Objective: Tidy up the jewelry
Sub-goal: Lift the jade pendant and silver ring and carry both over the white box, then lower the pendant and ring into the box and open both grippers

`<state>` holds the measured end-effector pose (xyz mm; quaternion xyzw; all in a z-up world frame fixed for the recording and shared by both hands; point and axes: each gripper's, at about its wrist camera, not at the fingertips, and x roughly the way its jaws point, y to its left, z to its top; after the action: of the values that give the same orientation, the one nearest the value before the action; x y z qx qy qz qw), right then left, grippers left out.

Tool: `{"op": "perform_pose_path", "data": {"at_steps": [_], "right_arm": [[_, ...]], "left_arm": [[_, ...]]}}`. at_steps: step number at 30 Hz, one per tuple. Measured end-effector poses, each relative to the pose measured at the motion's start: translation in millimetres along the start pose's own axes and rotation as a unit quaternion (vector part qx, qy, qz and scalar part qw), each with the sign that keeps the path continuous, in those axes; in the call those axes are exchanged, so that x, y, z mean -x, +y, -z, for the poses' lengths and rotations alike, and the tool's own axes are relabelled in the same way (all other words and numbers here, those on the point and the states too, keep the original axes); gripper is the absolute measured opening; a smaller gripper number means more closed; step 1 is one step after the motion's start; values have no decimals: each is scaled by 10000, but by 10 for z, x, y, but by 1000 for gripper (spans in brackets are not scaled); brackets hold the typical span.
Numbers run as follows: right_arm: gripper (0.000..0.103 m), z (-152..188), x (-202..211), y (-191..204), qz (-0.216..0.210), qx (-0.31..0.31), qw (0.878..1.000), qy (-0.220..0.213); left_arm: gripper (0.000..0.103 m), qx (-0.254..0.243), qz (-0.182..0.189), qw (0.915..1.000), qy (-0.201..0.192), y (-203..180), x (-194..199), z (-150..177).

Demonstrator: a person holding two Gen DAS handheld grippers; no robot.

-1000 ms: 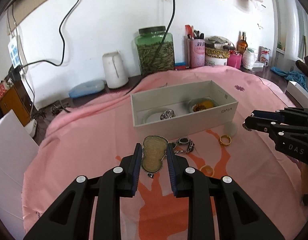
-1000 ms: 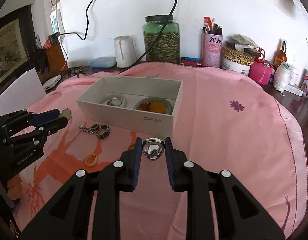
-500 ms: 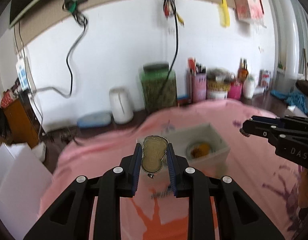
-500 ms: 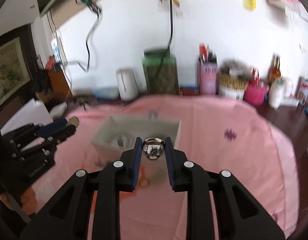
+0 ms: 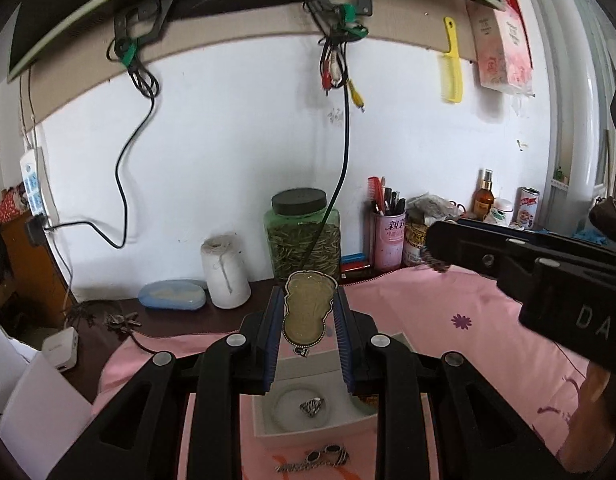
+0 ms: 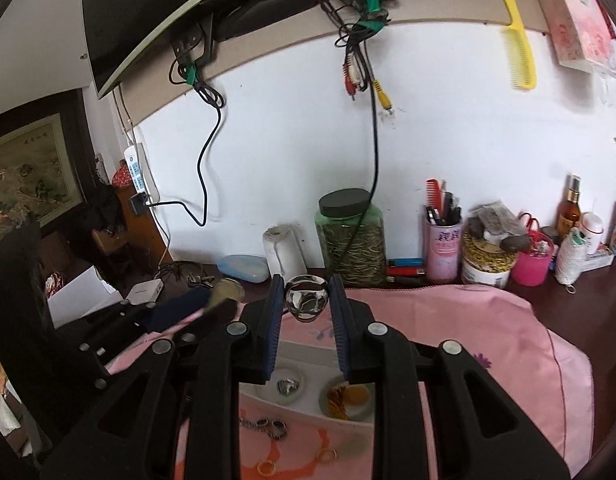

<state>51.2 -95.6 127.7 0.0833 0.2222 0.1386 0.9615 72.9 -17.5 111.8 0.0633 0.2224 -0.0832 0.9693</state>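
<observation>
Left gripper (image 5: 308,316) clamped gourd-shaped pendant (image 5: 307,307); right gripper (image 6: 305,304) clamped silver ring (image 6: 306,298). Carry step; next, lower over white box (image 5: 303,420), release.

Soft daylight, sharp, fisheye-warped edges

On the surface (image 6: 508,340) the box (image 6: 308,350) sits near, holding a ring dish (image 6: 289,386) on the left and another dish (image 6: 348,398) on the right. A bracelet (image 6: 267,426) lies nearer, outside it. A jar (image 6: 350,236) stands far behind, against the wall.
</observation>
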Motion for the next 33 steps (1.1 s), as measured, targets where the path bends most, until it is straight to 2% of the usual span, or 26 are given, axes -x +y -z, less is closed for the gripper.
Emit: {"op": "perform_pose_path", "data": {"at_steps": [2,8,13,21,33], "right_arm": [[22,57,-118,-25,-6,8,9999,117],[22,320,-622,-193,150,-46,9962,854],[22,487,-851,-256,290,-58,9927,1170],[22,649,-1031,-272,367,22,9884,1475],[22,764,-1172,-294,482,62,9841,1711]], "left_arm": [[25,95,28,9999,121,54,-121,55],[25,76,-124,9974,704,168,-591,329],[25,150,-218,9940,1065,253,-846,507],[25,55,-295,9927,1165,244,-915,593],[25,93,-233,9894,1428,259,-1057,670]]}}
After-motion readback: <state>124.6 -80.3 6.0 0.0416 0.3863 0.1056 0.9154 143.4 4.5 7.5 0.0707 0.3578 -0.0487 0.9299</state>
